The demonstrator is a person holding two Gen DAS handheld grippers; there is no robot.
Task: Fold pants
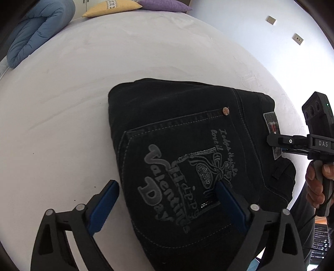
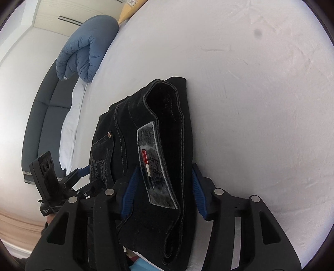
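Two grippers work over folded black pants (image 1: 187,146) lying on a white bed (image 1: 73,93), near its front edge. Pants show back pocket w/ grey "Valentine's Day" embroidery, a rivet, and a waistband patch (image 2: 154,166) w/ red/white stripe.

Left gripper (image 1: 167,200): jaws spread wide. Left blue pad sits over bare sheet just beside the pants' edge, right pad over the pocket print. Can't tell if either pad touches fabric; nothing pinched between them. Lower part of the pants is cut off by frame bottom and gripper body.

Right gripper (image 2: 165,191): jaws partly spread, straddling the waistband end of the bundle. Blue pads sit either side of the thick fold; a sliver of gap shows at the right pad, left pad is v. close to the denim, contact hard to make out. Doesn't read as a firm pinch. In left wrist view this gripper is seen from the side at frame right, hand (image 1: 319,183) on its grip, fingertips hidden behind the pants' edge.

Bkgd: rolled blue duvet (image 1: 39,31) at far bed edge, yellow pillow (image 1: 112,8) and purple pillow (image 1: 165,5) partly cropped at top. Wall w/ two sockets to the right.
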